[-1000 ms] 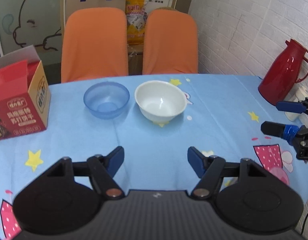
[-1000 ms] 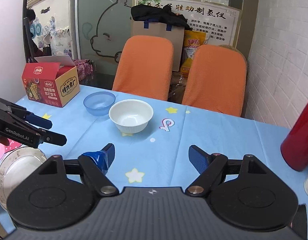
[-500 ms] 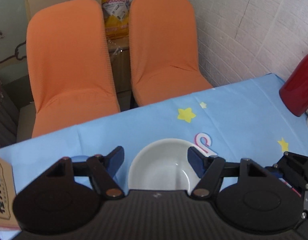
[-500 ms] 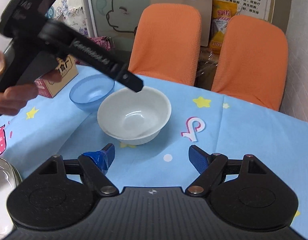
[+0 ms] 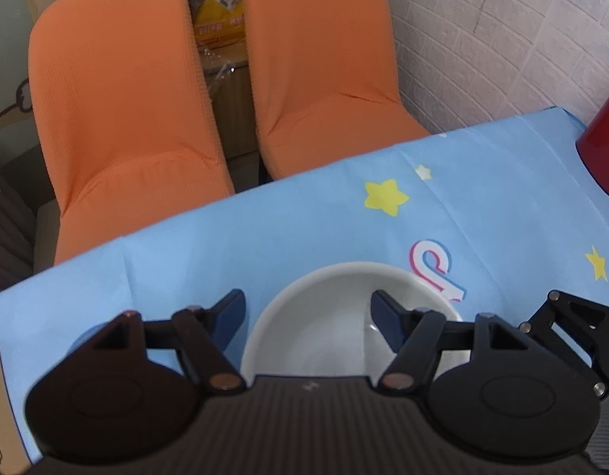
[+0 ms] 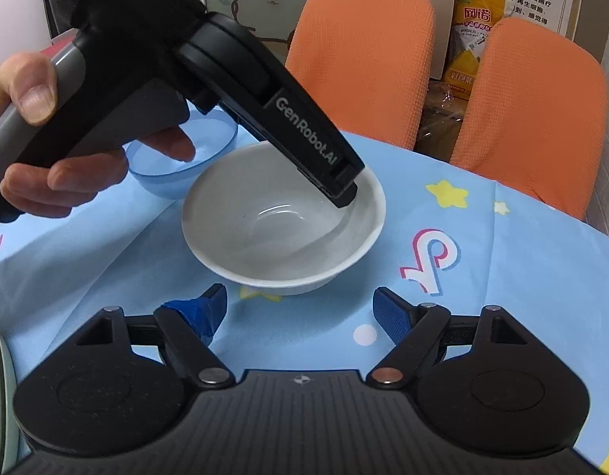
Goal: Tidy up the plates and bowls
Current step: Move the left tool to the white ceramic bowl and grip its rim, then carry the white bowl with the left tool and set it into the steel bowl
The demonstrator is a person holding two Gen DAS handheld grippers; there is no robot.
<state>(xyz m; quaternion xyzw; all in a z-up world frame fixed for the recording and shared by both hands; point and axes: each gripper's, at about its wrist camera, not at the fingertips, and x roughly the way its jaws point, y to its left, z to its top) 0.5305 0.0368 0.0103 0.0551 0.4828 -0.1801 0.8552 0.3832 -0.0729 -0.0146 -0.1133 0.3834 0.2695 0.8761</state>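
Both unclenched grippers moved to the white bowl [image 6: 282,217], hiding the blue bowl [image 6: 177,166].

white bowl [image 6: 264,233] – glossy ceramic | blue bowl [image 6: 169,176] – translucent plastic | tablecloth [image 6: 502,297] – smooth, matt

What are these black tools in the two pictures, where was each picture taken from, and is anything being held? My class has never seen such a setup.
A person holds a hand-operated gripper in each hand; a camera on each looks along its two fingers. The left gripper hangs over the white bowl, one finger inside it, jaws open, not yet gripping. The right gripper waits just in front of the bowl, open and empty. In its view you see the person's hand around the other tool's handle. On the blue tablecloth also stand a blue bowl and a red jug.
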